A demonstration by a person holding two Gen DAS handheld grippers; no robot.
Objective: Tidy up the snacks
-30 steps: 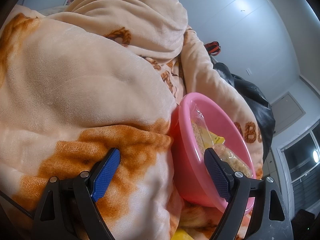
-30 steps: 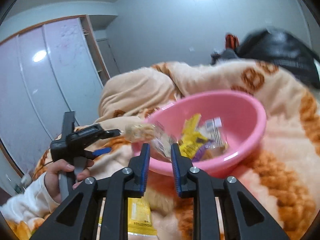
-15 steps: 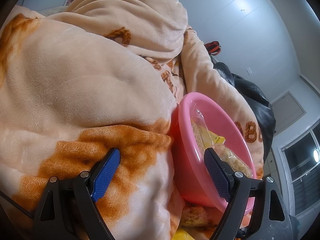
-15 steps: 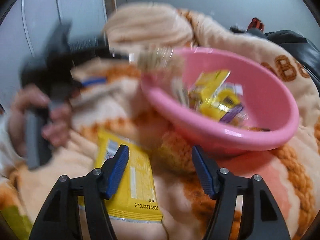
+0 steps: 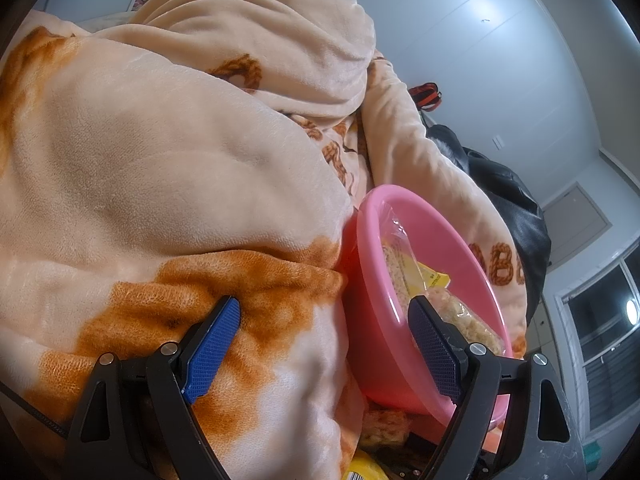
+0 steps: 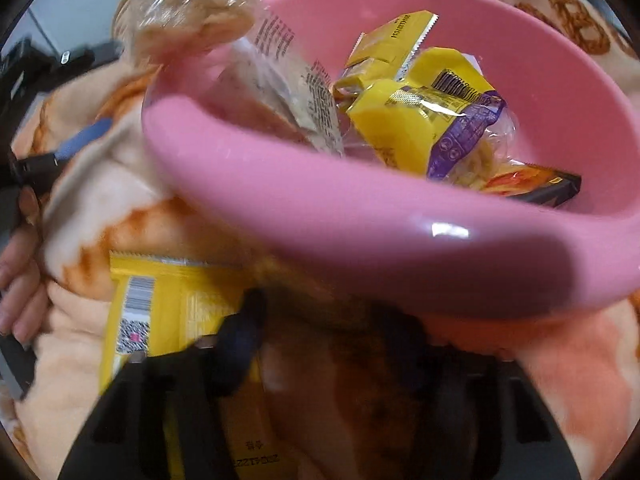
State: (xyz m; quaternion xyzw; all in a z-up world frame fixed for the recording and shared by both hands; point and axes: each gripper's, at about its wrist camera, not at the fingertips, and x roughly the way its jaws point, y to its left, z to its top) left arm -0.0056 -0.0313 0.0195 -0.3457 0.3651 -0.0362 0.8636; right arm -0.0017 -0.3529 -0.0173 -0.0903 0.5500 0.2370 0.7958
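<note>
I hold a claw in each hand. My left claw [image 5: 323, 306] has its two blue pads [image 5: 212, 348] wide apart, and nothing is between them. It hangs over the soft peach blanket with orange-brown patches [image 5: 160, 168]. One of its fingers sits in front of the round pink plastic bowl [image 5: 384, 344].

The bowl rests tilted on the blanket. Inside it are the snacks: crinkly yellow packets [image 6: 400, 120], one with a purple end, a small dark box [image 6: 536, 184], and a pale puffed snack in a clear wrapper [image 6: 192, 12] that sticks out over the bowl's rim.

My right claw [image 6: 326, 316] points down at the blanket just below the bowl. It looks dark and blurry. Its jaws have just been closing. A crumbly golden-brown snack [image 5: 386, 426] lies between them, tucked close under the bowl. I cannot tell if the pads are squeezing it.

A flat yellow packet with a barcode [image 6: 176, 312] lies on the blanket just beside that snack, partly under my right claw's finger.

A black shiny jacket [image 5: 516, 216] lies behind the blanket.
</note>
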